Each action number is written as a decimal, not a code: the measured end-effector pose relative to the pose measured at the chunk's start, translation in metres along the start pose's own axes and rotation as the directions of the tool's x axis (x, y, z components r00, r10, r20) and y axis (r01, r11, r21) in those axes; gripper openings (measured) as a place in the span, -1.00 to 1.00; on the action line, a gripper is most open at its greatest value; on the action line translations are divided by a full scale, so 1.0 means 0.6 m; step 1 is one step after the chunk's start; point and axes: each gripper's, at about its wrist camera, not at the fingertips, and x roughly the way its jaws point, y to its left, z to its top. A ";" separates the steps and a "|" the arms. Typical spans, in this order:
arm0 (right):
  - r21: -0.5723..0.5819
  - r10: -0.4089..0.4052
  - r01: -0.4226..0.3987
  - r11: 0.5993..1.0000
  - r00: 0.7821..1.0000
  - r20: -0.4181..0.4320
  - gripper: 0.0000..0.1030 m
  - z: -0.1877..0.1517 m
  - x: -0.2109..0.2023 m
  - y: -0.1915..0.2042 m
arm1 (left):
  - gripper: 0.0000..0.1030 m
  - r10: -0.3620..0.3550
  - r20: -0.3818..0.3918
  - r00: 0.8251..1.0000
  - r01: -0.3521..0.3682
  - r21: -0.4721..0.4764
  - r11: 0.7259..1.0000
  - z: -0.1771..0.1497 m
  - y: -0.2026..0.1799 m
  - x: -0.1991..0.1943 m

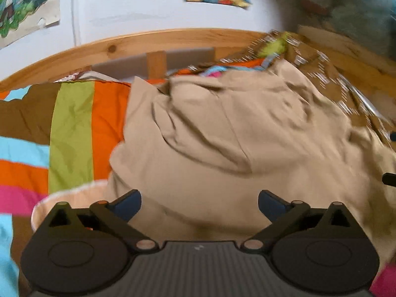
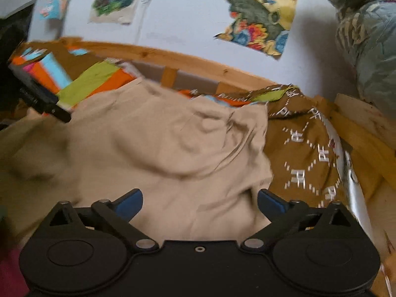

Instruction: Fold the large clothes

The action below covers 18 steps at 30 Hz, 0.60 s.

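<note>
Pale wall (image 2: 188,12) hung with colourful posters (image 2: 262,14), pine bed frame (image 1: 153,40) below, bed spread with a striped multicolour cover (image 1: 71,133), soft daylight.

I see a striped bedspread (image 1: 71,128) of orange, green, blue, pink and brown across the bed, a brown patterned pillow (image 2: 304,153) at its far right corner, a pine bed rail (image 1: 153,42) behind, and colourful posters (image 2: 262,12) on the pale wall (image 1: 138,5).
</note>
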 end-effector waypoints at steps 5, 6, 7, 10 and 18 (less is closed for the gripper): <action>-0.136 0.061 -0.088 0.987 0.980 -0.189 0.98 -0.039 -0.053 0.069 | 0.99 -0.059 -0.064 0.996 0.063 0.063 0.996 -0.056 -0.054 -0.029; -0.180 0.056 -0.098 0.979 0.973 -0.223 0.98 -0.049 -0.058 0.084 | 0.99 -0.075 -0.073 0.995 0.080 0.073 0.994 -0.065 -0.067 -0.029; -0.214 0.045 -0.101 0.972 0.967 -0.249 0.98 -0.059 -0.061 0.098 | 0.99 -0.091 -0.084 0.992 0.098 0.086 0.991 -0.073 -0.080 -0.029; -0.277 0.028 -0.111 0.955 0.957 -0.288 0.98 -0.089 -0.054 0.127 | 0.99 -0.127 -0.128 0.984 0.143 0.125 0.982 -0.093 -0.113 -0.021; -0.273 -0.021 -0.052 0.961 0.965 -0.260 0.98 -0.112 -0.013 0.129 | 0.99 -0.183 -0.137 0.973 0.213 0.255 0.943 -0.117 -0.162 -0.033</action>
